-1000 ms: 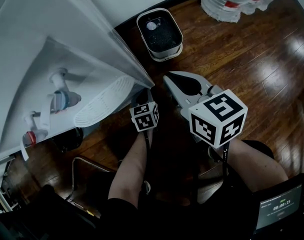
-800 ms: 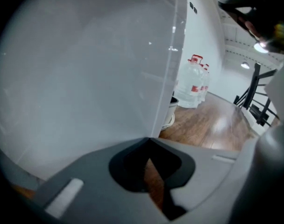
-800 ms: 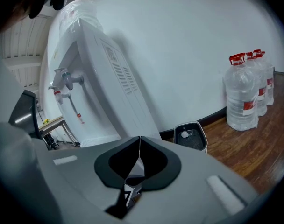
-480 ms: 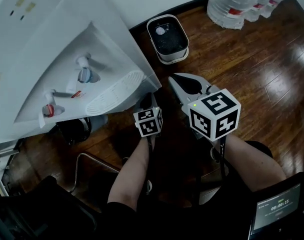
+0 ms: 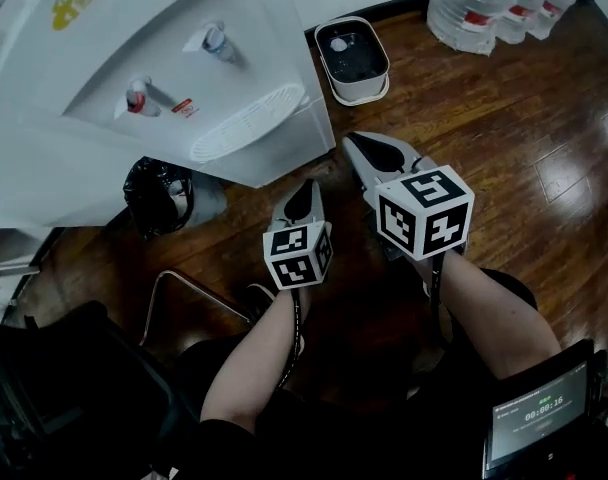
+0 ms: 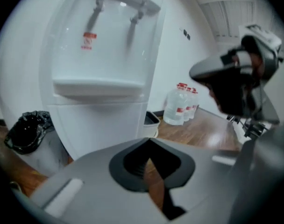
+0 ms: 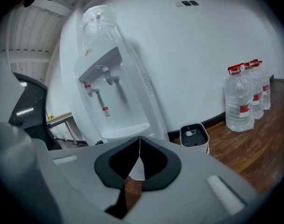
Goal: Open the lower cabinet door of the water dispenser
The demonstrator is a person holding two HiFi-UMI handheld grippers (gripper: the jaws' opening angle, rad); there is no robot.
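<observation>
Pointing forward over the wooden floor, two grippers, left and right, hold their jaws pressed together on nothing. Just beyond stands one water dispenser, upright, long axis vertical, its two taps and closed lower cabinet door facing them. Farther right stand three water bottles.

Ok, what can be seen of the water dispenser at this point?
The water dispenser is a tall white plastic unit standing upright on the wooden floor, a clear bottle on top. A red tap and a blue tap hang over a slotted drip tray. Its lower cabinet door looks shut. A black-bagged bin stands beside it.
</observation>
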